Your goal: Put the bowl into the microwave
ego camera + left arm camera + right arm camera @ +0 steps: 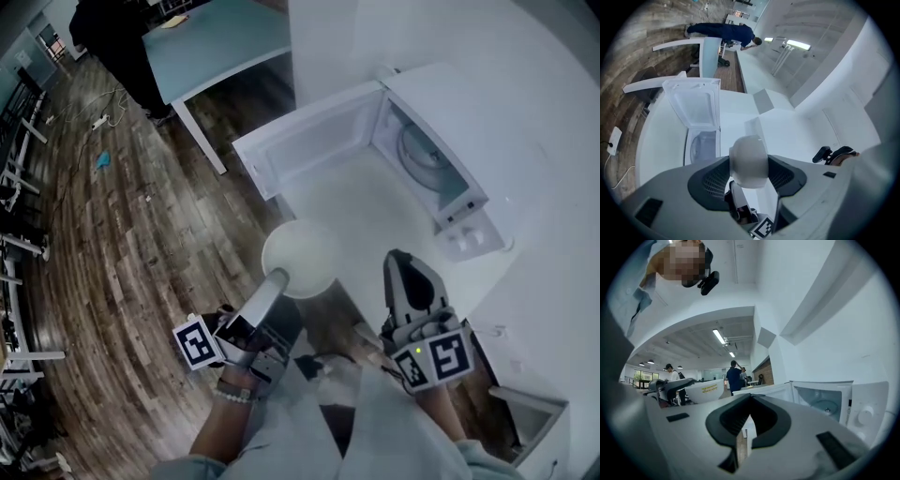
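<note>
A white bowl [302, 255] hangs over the counter's front edge, gripped by its rim in my left gripper [278, 279]. In the left gripper view the bowl [748, 147] fills the gap between the jaws of the left gripper [749, 165]. The white microwave [427, 159] stands ahead on the counter with its door [305, 141] swung open to the left and a glass turntable [422, 155] inside. My right gripper [405, 272] is shut and empty, to the right of the bowl. In the right gripper view, the shut right gripper [749, 417] points toward the microwave [825, 401], with the bowl [704, 390] at left.
The white counter [375, 206] runs along a white wall. A pale blue table [216, 42] stands at the back left over a wood floor [122, 234]. People [734, 377] stand farther off in the room.
</note>
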{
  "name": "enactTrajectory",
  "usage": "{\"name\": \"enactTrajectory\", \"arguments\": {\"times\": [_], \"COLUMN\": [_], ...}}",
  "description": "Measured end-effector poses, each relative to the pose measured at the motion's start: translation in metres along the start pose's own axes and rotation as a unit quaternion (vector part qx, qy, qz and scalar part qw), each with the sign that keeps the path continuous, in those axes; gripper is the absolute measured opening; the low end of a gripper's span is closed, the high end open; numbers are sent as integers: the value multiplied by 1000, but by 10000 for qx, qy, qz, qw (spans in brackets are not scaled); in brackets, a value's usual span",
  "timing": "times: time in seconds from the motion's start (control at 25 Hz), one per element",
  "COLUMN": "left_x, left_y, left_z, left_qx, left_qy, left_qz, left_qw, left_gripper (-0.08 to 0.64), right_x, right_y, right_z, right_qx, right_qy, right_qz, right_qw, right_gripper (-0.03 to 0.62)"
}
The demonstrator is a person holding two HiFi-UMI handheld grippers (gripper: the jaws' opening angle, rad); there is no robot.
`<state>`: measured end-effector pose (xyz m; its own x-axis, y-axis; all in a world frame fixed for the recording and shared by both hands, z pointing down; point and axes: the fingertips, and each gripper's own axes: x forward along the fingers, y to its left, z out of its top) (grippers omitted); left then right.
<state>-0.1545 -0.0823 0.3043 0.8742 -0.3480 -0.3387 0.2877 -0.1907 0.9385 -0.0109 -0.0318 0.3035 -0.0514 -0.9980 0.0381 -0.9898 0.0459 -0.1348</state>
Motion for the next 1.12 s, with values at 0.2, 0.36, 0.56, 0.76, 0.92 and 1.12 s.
{"name": "enactTrajectory", "arguments": {"times": [0.2,0.36,0.56,0.76,0.92,1.12], "left_x": [39,62,80,92,103,120], "left_y": [11,19,31,43,53,62], "left_z": [27,39,47,55,53,43], "left_qx": [-151,-315,-574,-807,-942,-1016], "left_qy": [685,1243,1839,2263,2497,2739], "left_qz": [-36,-40,-73,-39,-28,-36], "left_qw": [9975,9917,9812,9707,9637,9564], "left_gripper": [242,242,242,242,242,242], "right_x": [27,40,49,50,40,25], "right_y": [-11,-20,-27,-25,-31,-41], "right_z": [14,13,7,1,-5,-5], "right_qx": [-100,-39,-13,1,-10,-128], "right_qy": [-94,-110,-69,-17,62,99], "right_qz": [-538,-1062,-1628,-2121,-2488,-2807], "right_qw": [9985,9943,9866,9773,9685,9597], "right_gripper": [3,3,3,3,3,3]}}
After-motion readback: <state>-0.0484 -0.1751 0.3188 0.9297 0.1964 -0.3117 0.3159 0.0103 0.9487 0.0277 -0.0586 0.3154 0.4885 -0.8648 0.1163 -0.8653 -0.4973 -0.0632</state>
